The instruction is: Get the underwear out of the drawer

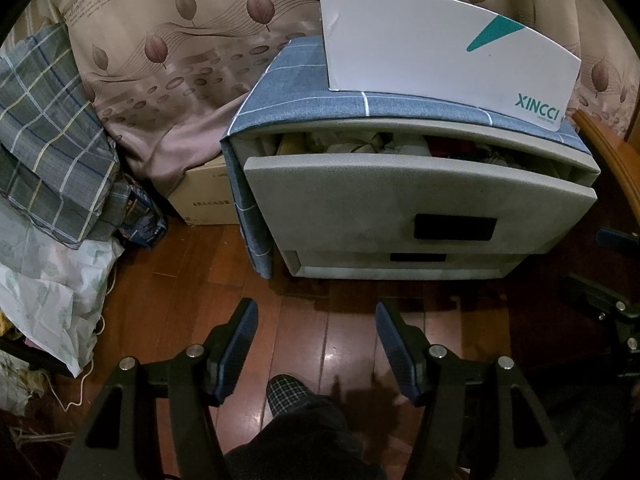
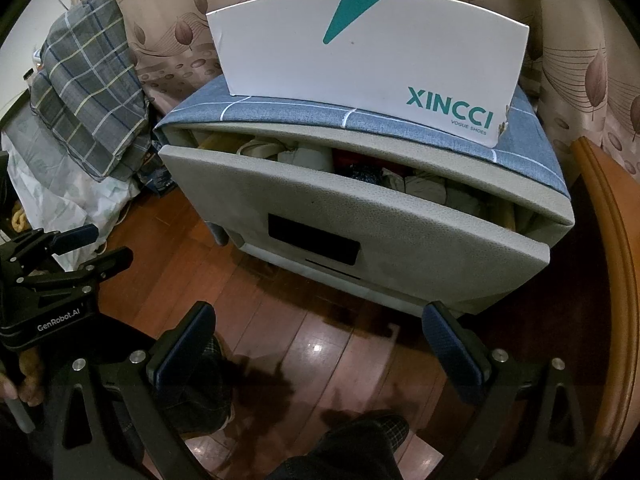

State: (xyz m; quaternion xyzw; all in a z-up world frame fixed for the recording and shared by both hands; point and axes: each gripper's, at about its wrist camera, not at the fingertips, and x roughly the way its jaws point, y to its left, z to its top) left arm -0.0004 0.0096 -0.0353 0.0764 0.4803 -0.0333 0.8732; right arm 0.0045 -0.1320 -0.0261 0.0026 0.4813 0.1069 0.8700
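Wooden floor (image 1: 304, 320) lies under both spread, empty claws, left (image 1: 316, 320) and right (image 2: 318, 322), well short of the clothes-stuffed drawer (image 2: 360, 216).

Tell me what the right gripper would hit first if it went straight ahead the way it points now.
Probably the grey textured front of the top drawer. The open right gripper aims at that panel over bare wooden floor, though depth is unclear.

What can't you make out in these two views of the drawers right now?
- Top drawer contents: both views show only a dim strip of bunched cloth; the cabinet top hides the rest, so no underwear is identifiable.
- Lower drawer: shut, mostly hidden in right view.
- Shoe box: upright lid hides its inside.
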